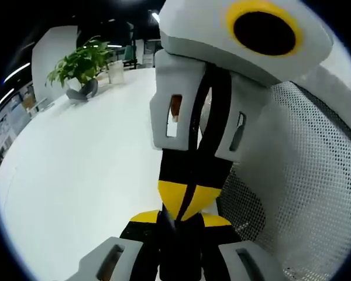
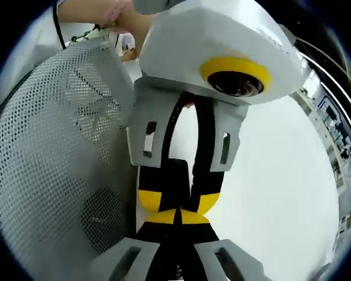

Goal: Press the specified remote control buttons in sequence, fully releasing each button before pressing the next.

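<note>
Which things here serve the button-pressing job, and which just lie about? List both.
For the job:
left gripper
right gripper

Just lying about:
potted plant
mesh chair
white table

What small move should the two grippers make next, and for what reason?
Probably draw the left gripper and the right gripper a little apart. Both look shut and meet tip to tip, so each blocks the other's view of the white table.

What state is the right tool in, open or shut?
Shut: the right tool has its yellow tips pressed together, with nothing between them.
</note>
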A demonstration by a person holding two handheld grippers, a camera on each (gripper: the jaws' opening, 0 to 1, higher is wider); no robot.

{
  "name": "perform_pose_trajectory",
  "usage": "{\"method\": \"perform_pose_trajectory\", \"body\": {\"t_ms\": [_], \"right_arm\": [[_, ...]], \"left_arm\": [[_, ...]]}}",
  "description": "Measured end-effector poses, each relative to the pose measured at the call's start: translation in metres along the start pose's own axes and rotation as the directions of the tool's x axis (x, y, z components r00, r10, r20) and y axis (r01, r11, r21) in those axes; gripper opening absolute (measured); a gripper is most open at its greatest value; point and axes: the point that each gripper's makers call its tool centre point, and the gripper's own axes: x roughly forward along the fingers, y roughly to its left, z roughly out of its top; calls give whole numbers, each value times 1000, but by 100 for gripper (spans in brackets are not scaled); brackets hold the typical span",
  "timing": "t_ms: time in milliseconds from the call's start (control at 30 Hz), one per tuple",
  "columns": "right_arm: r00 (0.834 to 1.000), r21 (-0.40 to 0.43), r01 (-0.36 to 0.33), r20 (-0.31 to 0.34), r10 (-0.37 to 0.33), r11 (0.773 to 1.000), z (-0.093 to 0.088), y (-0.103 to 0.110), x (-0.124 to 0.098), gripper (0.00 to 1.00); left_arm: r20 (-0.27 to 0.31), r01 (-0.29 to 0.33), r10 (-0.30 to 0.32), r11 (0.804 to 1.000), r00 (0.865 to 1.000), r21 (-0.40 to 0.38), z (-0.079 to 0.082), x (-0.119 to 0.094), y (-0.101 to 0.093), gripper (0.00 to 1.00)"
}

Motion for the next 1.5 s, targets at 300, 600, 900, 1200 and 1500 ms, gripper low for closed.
{"method": "perform_pose_trajectory", "body": {"t_ms": [300,600,900,1200,1500], "right_arm": [[999,15,-17,34,17,1000,1,1,-2,0],[999,-81,-43,24,45,996,6,3,2,0],[1000,-64,-15,19,16,998,7,2,5,0],[997,-35,-45,63,47,998,7,0,3,0],[980,104,-134,162,116,986,-1,4,-7,0]], "left_arm": [[-3,-4,4,1000,1000,0,0,0,0,23],[-5,-7,7,1000,1000,-1,1,1,0,23],[-15,-11,11,1000,1000,1,1,1,0,23],[1,-22,22,1000,1000,-17,0,1,1,23],[-19,-36,36,999,999,4,-1,1,0,23]]}}
